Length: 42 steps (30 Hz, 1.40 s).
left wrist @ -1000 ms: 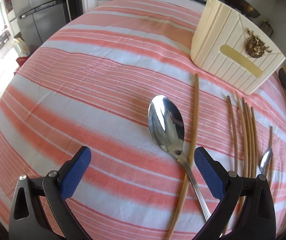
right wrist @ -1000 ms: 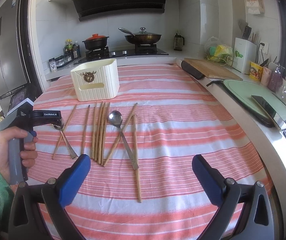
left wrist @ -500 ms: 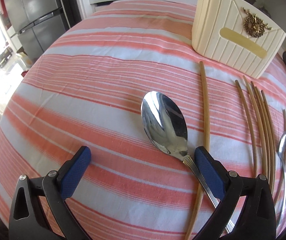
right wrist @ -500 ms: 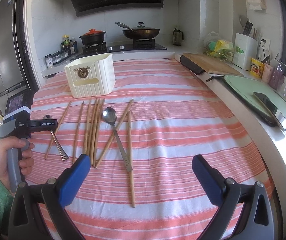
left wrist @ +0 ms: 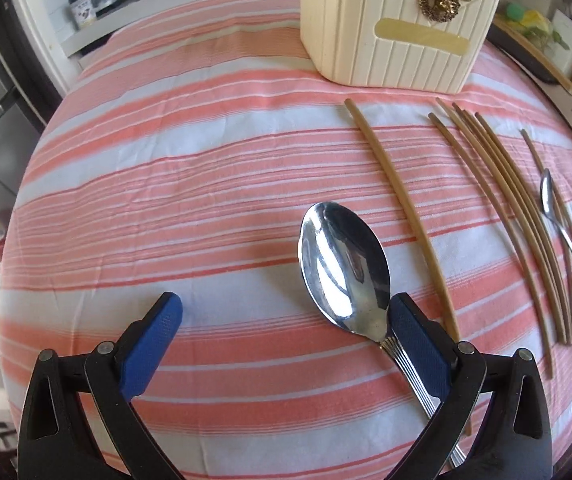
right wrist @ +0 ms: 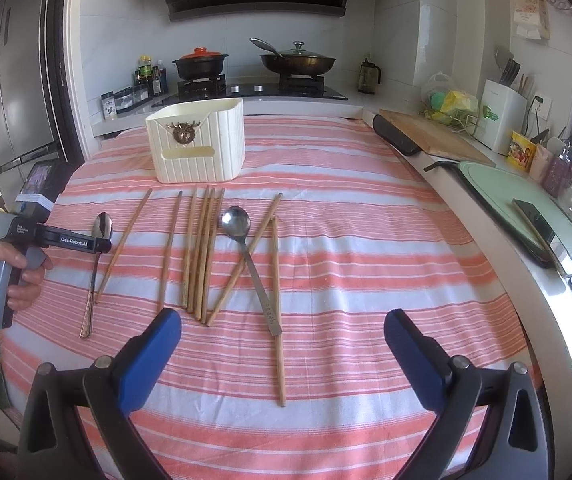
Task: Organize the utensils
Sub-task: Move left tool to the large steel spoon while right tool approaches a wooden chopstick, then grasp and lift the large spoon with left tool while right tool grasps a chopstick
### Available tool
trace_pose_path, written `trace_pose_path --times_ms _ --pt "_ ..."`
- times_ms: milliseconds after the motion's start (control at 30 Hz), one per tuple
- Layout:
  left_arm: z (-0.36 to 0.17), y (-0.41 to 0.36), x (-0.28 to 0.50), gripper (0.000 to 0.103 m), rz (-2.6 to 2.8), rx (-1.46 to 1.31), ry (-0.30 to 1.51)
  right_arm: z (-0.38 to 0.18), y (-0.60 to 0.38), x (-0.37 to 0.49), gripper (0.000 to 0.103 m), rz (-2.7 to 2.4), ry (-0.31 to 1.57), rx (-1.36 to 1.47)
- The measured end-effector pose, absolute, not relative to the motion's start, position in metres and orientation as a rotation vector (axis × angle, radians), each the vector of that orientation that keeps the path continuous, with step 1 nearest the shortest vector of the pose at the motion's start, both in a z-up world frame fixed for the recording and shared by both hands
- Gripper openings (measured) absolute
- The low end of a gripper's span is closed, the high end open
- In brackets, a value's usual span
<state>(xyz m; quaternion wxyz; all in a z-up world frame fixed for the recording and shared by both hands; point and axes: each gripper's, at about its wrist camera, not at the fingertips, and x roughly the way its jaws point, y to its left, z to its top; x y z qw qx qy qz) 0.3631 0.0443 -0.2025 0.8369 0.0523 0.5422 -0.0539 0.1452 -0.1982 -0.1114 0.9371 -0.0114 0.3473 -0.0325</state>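
A large steel spoon (left wrist: 344,268) lies bowl-up on the striped cloth, its neck right against the right blue pad (left wrist: 418,344) of my left gripper (left wrist: 286,340). That gripper is open and holds nothing; a hand grips it at the table's left side, where it shows as the left gripper (right wrist: 101,245) over the same spoon (right wrist: 101,226). Loose wooden chopsticks (left wrist: 506,208) and a second spoon (left wrist: 562,232) lie to the right. The cream utensil holder (left wrist: 398,28) stands behind. My right gripper (right wrist: 283,356) hovers open near the front edge, short of the chopsticks (right wrist: 201,248) and the second spoon (right wrist: 235,220).
A stove with a pot (right wrist: 199,64) and a pan (right wrist: 298,62) runs along the back wall. A wooden cutting board (right wrist: 434,136) and a green mat with a phone (right wrist: 534,224) sit on the counter to the right. A fridge (right wrist: 9,92) stands at the left.
My left gripper has moved forward and lower over the large spoon, whose neck now sits beside the right pad. The right gripper has drifted only slightly. Both stay open.
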Motion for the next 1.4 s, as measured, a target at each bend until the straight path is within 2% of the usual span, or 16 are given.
trace_pose_path --times_ms 267,467,733,800,867,967,1100,1300,1400 --pt "-0.206 0.036 0.332 0.103 -0.008 0.03 1.144 -0.112 -0.189 0.151 0.103 -0.037 0.718 -0.039" --pt "-0.205 0.042 0.312 0.103 -0.032 0.054 1.159 -0.119 -0.222 0.182 0.103 -0.053 0.745 -0.03" --pt "-0.206 0.061 0.303 0.103 -0.113 0.073 1.169 -0.147 -0.237 0.243 0.102 0.072 0.881 -0.044" --pt "-0.206 0.058 0.296 0.103 -0.106 0.089 1.145 -0.155 -0.236 0.256 0.095 0.079 0.914 -0.052" --pt "-0.206 0.056 0.291 0.103 -0.094 0.092 1.121 -0.164 -0.237 0.27 0.077 0.107 0.963 -0.038" --pt "-0.207 0.056 0.288 0.103 -0.083 0.06 1.1 -0.176 -0.234 0.286 0.059 0.152 1.023 -0.019" --pt "-0.207 0.058 0.29 0.103 -0.069 0.054 1.117 -0.19 -0.224 0.308 0.04 0.175 1.073 -0.08" --pt "-0.203 0.045 0.293 0.102 -0.023 0.085 1.103 -0.188 -0.209 0.317 0.039 0.195 1.142 -0.209" --pt "-0.2 0.032 0.302 0.097 -0.038 0.113 1.094 -0.187 -0.211 0.326 0.039 0.194 1.181 -0.178"
